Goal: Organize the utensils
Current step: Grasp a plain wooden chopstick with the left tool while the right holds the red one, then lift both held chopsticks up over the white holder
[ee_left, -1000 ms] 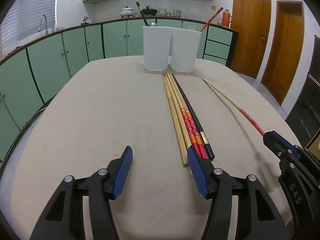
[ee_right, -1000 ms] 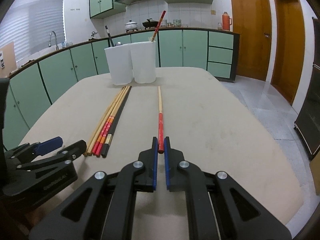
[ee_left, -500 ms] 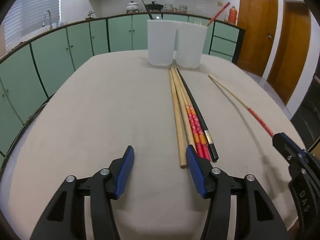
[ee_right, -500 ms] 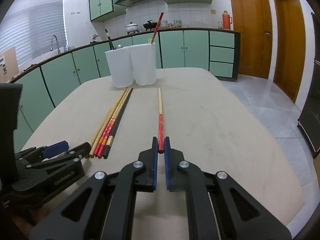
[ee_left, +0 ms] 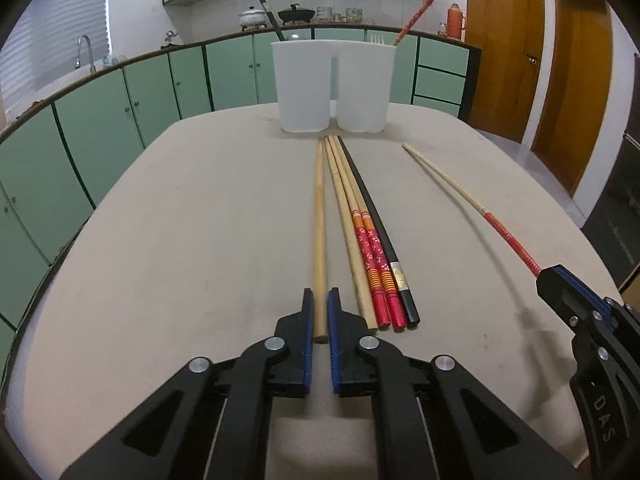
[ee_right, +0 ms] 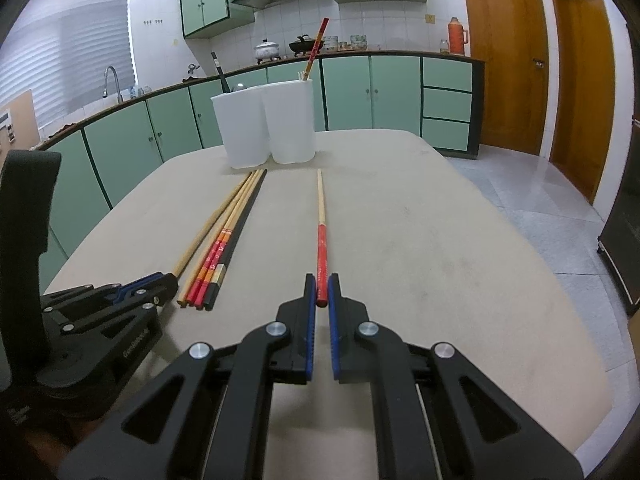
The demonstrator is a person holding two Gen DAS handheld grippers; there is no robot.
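Both grippers clenched on chopstick ends at the near edge of the table

The table [ee_left: 168,240], rounded and covered in a matte beige cloth, carries two translucent white plastic holders [ee_left: 332,84] standing side by side, touching, at its far edge; a red chopstick and a dark handle stick up out of them. In front of them lies a row of four chopsticks [ee_left: 370,248]: one plain bamboo, two with red and orange patterned ends, one glossy black with a pale band. The left gripper [ee_left: 319,300] has just been closing and now grips the near end of a plain bamboo chopstick [ee_left: 319,220], just left of that row. The right gripper [ee_right: 322,284] is clamped on the red end of a long red-handled chopstick [ee_right: 321,236], which lies apart towards the right edge.
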